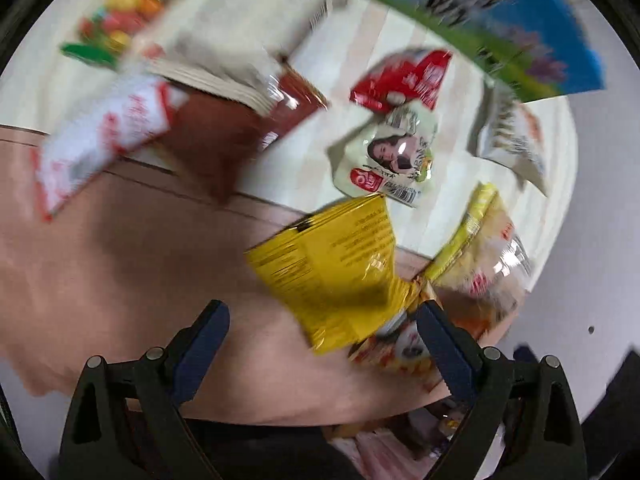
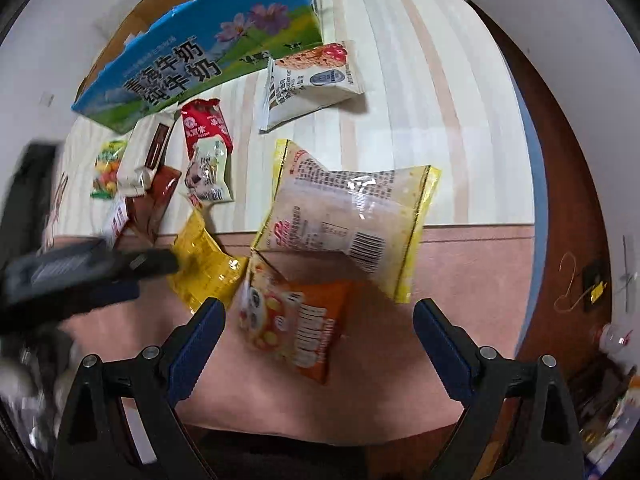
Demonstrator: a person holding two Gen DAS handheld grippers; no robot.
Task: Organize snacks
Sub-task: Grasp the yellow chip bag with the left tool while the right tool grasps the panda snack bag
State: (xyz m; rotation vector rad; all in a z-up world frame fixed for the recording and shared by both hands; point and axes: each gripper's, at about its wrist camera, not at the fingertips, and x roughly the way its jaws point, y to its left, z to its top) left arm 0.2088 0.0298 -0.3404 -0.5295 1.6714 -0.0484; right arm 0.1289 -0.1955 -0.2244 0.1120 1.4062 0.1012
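Note:
Several snack packets lie on a striped cloth and pink mat. In the right wrist view my right gripper [image 2: 318,316] is open and empty, just above an orange packet [image 2: 296,324], with a clear yellow-edged packet [image 2: 352,216] beyond it and a yellow packet [image 2: 204,264] to the left. The blue milk carton box [image 2: 208,48] stands at the back left. My left gripper [image 1: 322,320] is open and empty, blurred by motion, near the yellow packet [image 1: 336,264]. It also shows as a dark blurred shape in the right wrist view [image 2: 80,276].
A white oat packet [image 2: 312,80], a red packet [image 2: 204,124], a pale packet with a face [image 2: 208,172], a brown packet [image 2: 156,200], a white packet [image 2: 144,156] and a candy bag [image 2: 106,168] lie near the box. A dark wooden edge [image 2: 560,184] runs at the right.

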